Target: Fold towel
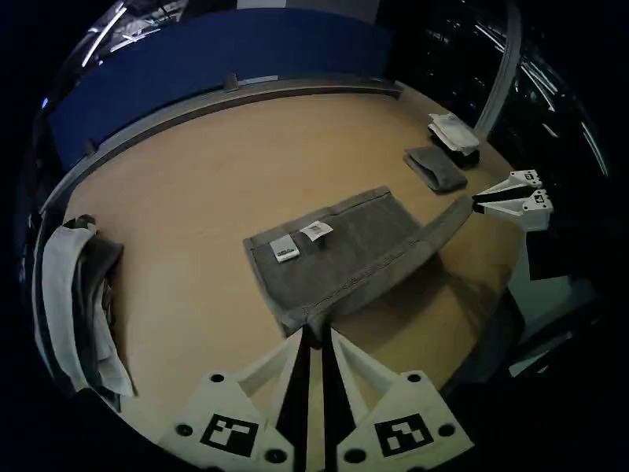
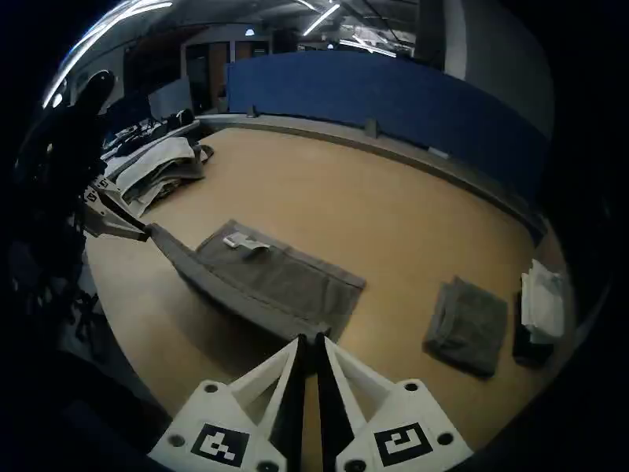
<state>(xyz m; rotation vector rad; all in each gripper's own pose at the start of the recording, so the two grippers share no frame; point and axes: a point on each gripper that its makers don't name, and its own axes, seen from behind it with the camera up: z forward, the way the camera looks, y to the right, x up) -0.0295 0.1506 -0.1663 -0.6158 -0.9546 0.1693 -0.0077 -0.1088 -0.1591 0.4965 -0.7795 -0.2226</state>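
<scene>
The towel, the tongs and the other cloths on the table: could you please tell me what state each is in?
grey towel: mostly flat, near edge lifted off the table
left tongs: shut on one near corner of the grey towel
right tongs: shut on the other near corner
small grey towel: folded, lying flat
white cloths: folded, stacked
towel pile: loosely heaped at the table's edge
</scene>
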